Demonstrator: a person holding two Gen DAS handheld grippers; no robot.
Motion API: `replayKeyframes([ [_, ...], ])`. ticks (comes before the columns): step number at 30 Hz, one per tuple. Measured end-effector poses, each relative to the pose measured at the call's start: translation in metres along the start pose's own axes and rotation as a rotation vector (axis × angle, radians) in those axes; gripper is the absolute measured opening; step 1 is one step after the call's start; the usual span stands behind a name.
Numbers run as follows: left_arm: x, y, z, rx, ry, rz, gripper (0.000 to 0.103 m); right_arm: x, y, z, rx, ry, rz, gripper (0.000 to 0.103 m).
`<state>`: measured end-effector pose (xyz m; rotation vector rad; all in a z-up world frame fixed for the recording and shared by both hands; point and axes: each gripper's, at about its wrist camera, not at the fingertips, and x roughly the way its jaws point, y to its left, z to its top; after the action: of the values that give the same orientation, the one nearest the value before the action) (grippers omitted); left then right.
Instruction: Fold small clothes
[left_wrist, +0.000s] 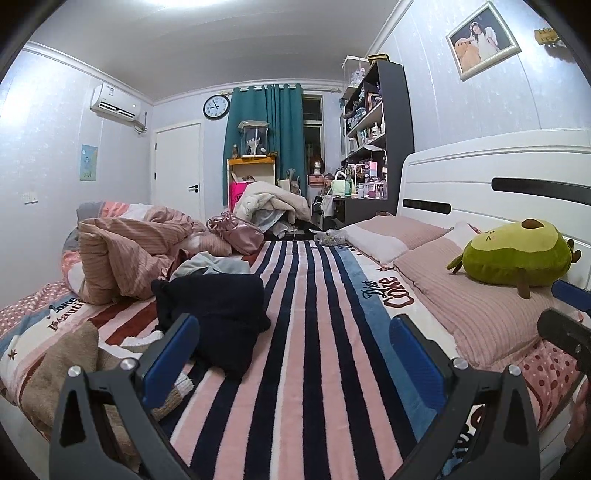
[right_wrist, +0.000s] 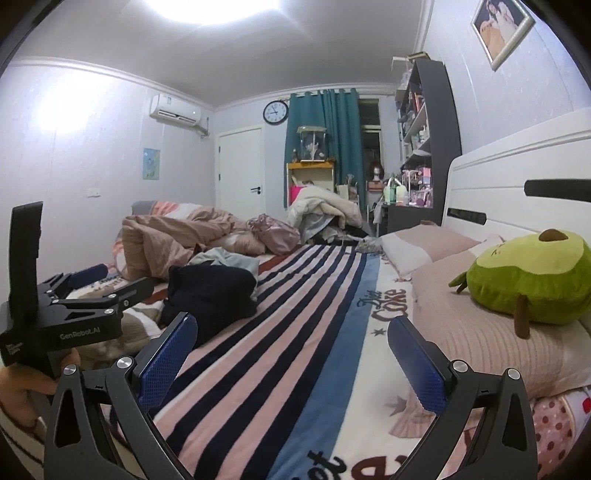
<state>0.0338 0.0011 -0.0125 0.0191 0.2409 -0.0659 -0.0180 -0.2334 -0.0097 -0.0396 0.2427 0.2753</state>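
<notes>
A crumpled dark navy garment (left_wrist: 218, 317) lies on the striped blanket (left_wrist: 314, 332), just beyond my left gripper's left finger; the right wrist view shows it too (right_wrist: 210, 295). A pale blue-grey garment (left_wrist: 210, 266) lies behind it, also seen in the right wrist view (right_wrist: 229, 260). A tan and white garment (left_wrist: 62, 369) lies at the lower left. My left gripper (left_wrist: 293, 354) is open and empty above the blanket. It also appears from the side in the right wrist view (right_wrist: 99, 282). My right gripper (right_wrist: 291, 354) is open and empty over the blanket.
A bunched pink duvet (left_wrist: 125, 258) lies at the far left of the bed. Pink pillows (left_wrist: 476, 295) and a green avocado plush (left_wrist: 517, 254) sit along the white headboard (left_wrist: 498, 173) on the right. A pink shiny bag (left_wrist: 236, 232) and a clothes heap (left_wrist: 273, 206) lie beyond.
</notes>
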Motion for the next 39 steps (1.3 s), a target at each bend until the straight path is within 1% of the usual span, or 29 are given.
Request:
replayKeyframes([
  [3,0.0,0.0,0.0,0.001,0.001,0.001,0.102,-0.002,0.003,0.0,-0.012,-0.001,-0.007,0.103],
  [7,-0.003,0.0,0.001,0.001,-0.001,0.003,0.102,-0.003,0.004,-0.002,-0.013,0.011,0.017,0.103],
  [16,-0.005,-0.001,0.002,0.002,-0.005,0.012,0.102,-0.004,0.001,-0.001,-0.01,0.013,0.004,0.103],
  [21,-0.009,-0.002,0.003,0.006,-0.009,0.015,0.102,-0.007,0.004,0.001,-0.013,0.003,0.011,0.103],
  [30,-0.013,-0.002,0.003,0.005,-0.014,0.019,0.102,-0.006,0.014,0.001,-0.037,0.011,0.004,0.103],
  [39,-0.014,-0.001,0.002,0.005,-0.014,0.027,0.102,-0.002,0.006,-0.003,-0.018,0.026,0.002,0.103],
])
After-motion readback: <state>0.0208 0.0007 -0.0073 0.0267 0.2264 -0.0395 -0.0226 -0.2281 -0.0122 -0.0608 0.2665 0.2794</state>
